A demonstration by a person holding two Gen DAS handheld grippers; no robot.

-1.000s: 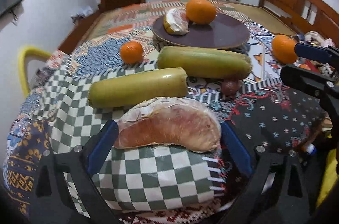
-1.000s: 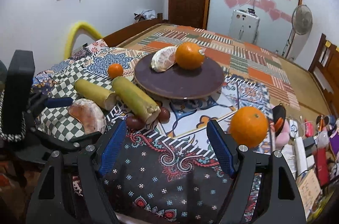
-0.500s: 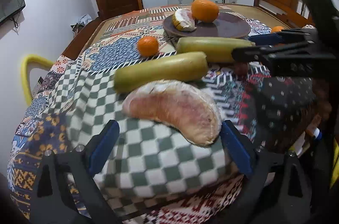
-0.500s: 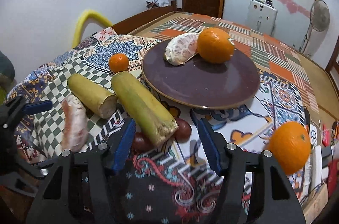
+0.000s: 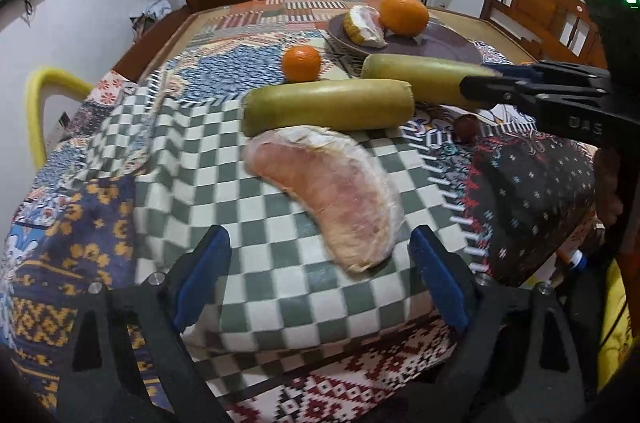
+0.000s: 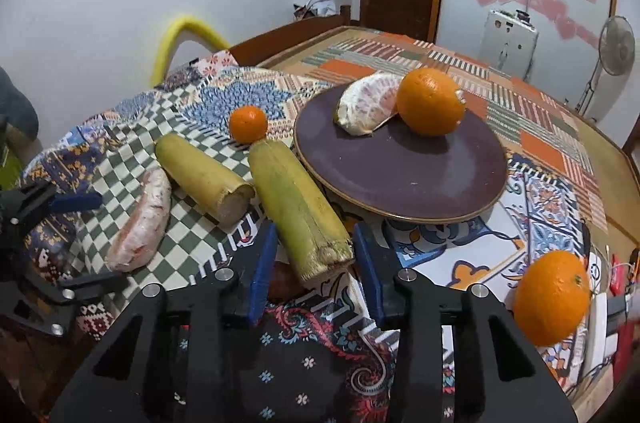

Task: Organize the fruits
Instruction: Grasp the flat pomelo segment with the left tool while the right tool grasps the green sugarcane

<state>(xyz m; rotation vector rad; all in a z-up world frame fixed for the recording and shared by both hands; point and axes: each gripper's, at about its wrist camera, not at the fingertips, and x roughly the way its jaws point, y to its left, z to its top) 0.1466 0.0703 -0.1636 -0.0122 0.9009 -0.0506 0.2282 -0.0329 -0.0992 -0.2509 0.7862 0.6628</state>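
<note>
While the right tool [image 6: 314, 259] is closing, the cut end of one cane piece [image 6: 296, 211] sits between its blue pads, and I cannot tell if the pads already press on it. This piece lies on the cloth just beside the plate [image 6: 400, 179], and its long axis runs away from the tool, toward the small orange [image 6: 248, 123]. So the pads come at it from the two sides, across the axis, which I judge is the correct way to take it. The right hand is clearly the nearer one to this piece.

The left tool [image 5: 320, 279] is wide open with nothing in it, closing only a little. The pomelo slice [image 5: 328, 191] lies on the checked cloth just in front of it, with its lower tip near the right pad. The slice's long axis runs diagonally, so the left tool would probably need some turning before a grip.
</note>
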